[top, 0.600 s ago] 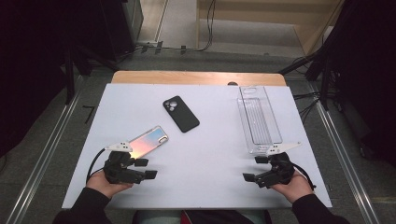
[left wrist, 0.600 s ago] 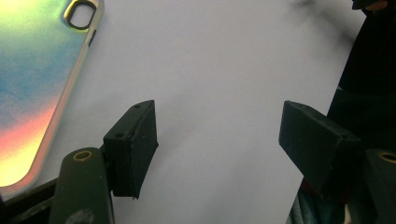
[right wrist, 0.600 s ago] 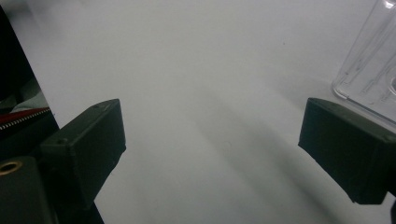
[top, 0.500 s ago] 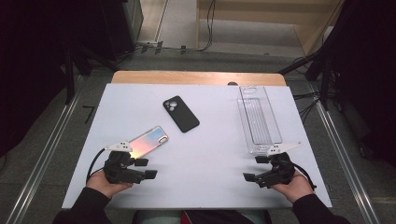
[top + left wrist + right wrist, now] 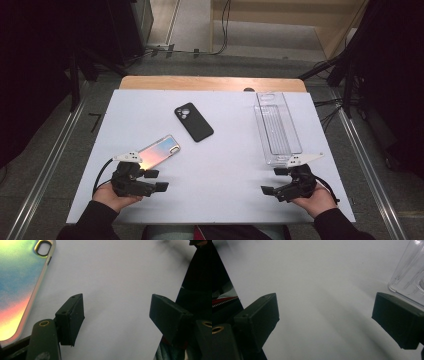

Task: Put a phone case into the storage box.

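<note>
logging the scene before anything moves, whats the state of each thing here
iridescent case: flat on the table, back side up, by the left gripper, not gripped
black case: flat, back side up, mid table, untouched
clear tray: upright, empty, near end by the right gripper
left gripper: open, nothing between the jaws
right gripper: open, nothing between the jaws

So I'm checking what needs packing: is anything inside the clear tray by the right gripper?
The clear tray looks empty; only its ribbed floor shows through. The right gripper covers none of it.
</note>
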The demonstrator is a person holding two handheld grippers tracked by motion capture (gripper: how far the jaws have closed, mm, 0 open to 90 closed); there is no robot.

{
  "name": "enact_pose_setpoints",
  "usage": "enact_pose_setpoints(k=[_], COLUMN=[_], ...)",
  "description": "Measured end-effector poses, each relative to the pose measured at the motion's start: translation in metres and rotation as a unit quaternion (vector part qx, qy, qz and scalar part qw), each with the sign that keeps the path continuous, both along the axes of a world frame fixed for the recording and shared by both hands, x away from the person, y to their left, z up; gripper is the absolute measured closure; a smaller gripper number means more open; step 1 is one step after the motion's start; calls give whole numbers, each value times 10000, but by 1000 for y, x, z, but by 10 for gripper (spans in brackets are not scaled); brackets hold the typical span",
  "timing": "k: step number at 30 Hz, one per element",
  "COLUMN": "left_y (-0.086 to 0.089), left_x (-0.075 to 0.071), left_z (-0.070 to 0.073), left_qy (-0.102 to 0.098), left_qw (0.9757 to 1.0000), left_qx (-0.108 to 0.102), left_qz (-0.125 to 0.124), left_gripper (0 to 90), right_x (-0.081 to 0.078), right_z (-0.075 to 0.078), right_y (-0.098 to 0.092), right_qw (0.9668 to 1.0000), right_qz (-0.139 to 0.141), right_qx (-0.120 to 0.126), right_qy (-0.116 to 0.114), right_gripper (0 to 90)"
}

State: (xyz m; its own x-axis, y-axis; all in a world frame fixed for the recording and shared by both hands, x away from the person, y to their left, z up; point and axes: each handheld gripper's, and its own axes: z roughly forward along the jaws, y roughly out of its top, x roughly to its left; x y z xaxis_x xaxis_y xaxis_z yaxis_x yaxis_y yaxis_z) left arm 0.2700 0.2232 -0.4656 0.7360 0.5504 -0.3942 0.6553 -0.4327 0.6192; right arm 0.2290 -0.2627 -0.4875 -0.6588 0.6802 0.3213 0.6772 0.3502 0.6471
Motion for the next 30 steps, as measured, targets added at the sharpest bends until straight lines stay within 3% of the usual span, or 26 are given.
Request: enact_pose_setpoints(k=[30], left_y=[1], left_x=[1], left_z=[0], left_qy=[15], left_qw=[10000], left_qx=[-18], left_qz=[31], left_gripper=[280], right_x=[0], right_z=[0], right_y=[0], right_qw=[10000], right_qz=[-16], right_qx=[-12], right_qy=[-85], right_gripper=[56])
